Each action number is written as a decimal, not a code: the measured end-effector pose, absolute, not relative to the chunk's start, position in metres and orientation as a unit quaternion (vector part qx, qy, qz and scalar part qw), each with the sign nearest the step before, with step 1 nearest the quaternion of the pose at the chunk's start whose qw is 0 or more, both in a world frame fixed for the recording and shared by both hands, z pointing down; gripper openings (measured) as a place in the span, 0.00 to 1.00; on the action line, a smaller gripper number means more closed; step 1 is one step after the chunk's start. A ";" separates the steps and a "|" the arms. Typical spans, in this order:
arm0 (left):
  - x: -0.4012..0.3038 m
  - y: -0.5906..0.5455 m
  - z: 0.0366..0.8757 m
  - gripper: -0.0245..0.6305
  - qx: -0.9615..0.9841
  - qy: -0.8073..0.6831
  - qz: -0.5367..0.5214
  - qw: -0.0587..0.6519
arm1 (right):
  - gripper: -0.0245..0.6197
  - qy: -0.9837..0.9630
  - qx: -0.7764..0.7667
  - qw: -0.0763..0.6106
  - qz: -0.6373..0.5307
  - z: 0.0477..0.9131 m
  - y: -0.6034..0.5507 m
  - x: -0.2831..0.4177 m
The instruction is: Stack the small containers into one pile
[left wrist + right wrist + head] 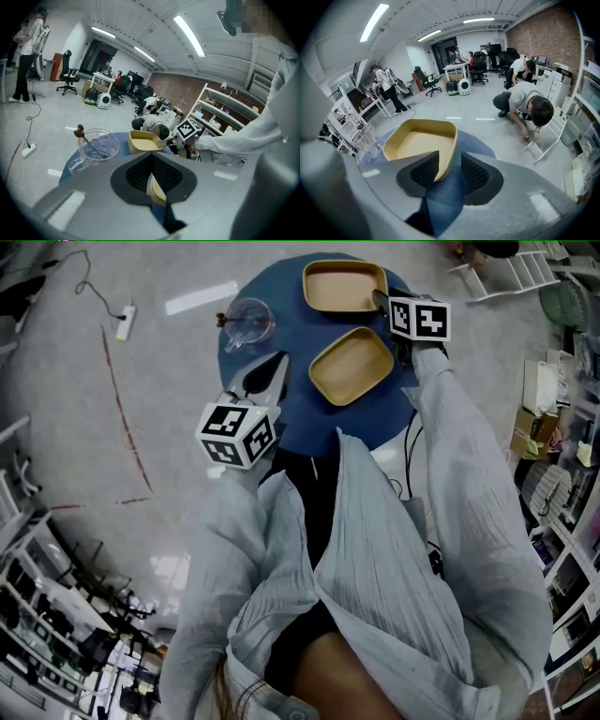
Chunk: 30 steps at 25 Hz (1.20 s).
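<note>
Left gripper (151,157): shut and empty, parked just in front of the jug (247,322); probably waiting its turn.
Right gripper (451,159): right of the jug, open astride the wall of the far container (422,140), one pad inside and one outside, not yet pinching. I judge it is set to lift.
Near container (352,365): right of the jug and closer in, untouched; likely the pile's base.
Count: two containers, one jug, two grippers, one counter (300,418).

Far container (344,286) and near container (352,366) both mustard-tan, on a deep-blue table (291,423). Marker cubes (237,434) — black-and-white square patterns; pads (476,174) black, fine mesh texture. Floor (66,381) pale grey with a thin red line (125,409); shirt (394,568) pale blue-grey, finely ribbed.
</note>
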<state>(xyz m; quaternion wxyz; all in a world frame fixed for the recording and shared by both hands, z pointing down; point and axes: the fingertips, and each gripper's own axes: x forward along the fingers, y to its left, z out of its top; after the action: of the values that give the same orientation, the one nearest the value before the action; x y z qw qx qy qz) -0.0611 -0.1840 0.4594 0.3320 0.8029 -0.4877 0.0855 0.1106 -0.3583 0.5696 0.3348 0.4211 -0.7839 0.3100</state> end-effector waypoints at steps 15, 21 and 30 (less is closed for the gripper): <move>-0.060 -0.183 0.468 0.05 0.800 -0.486 0.092 0.338 | 0.07 -0.747 0.452 0.330 0.358 0.579 -0.361 0.111; -0.054 -0.184 0.472 0.05 0.802 -0.483 0.092 0.338 | 0.07 -0.752 0.459 0.314 0.354 0.570 -0.369 0.123; -0.057 -0.181 0.464 0.05 0.817 -0.467 0.092 0.325 | 0.07 -0.774 0.451 0.289 0.338 0.527 -0.361 0.124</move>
<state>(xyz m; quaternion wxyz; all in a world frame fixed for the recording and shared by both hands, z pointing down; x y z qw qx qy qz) -0.0569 -0.1807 0.4636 0.3251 0.8172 -0.4669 0.0925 0.1236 -0.3609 0.5271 0.2885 0.4514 -0.7736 0.3384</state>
